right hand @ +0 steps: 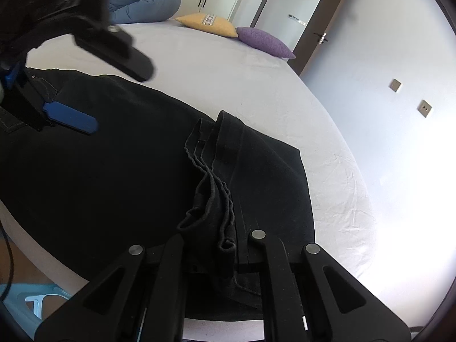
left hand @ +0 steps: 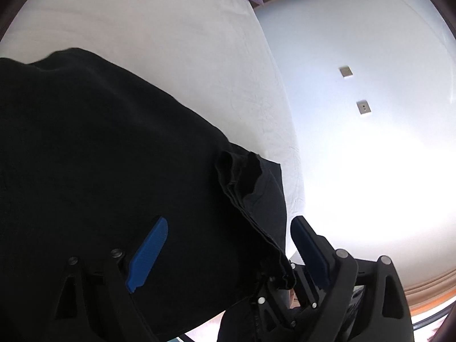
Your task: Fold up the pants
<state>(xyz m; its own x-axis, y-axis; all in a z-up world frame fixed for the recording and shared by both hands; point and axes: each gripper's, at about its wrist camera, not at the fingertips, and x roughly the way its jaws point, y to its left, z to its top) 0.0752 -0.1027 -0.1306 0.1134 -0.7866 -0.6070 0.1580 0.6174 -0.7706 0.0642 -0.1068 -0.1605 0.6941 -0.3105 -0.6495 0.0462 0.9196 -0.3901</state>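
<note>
The black pants (right hand: pixel 119 165) lie across the bed (right hand: pixel 228 65), already doubled, their long axis running from the waistband at nine o'clock in the right wrist view down to the bunched hems (right hand: pixel 216 199) at six. The right gripper (right hand: pixel 225 256) has its fingers pinched shut on those hems. The left gripper (left hand: pixel 228 245) stands wide open, holding nothing, with the cloth's edge between its blue pads (left hand: pixel 148 253), so the right hand is better placed to carry the next fold toward nine o'clock.
</note>
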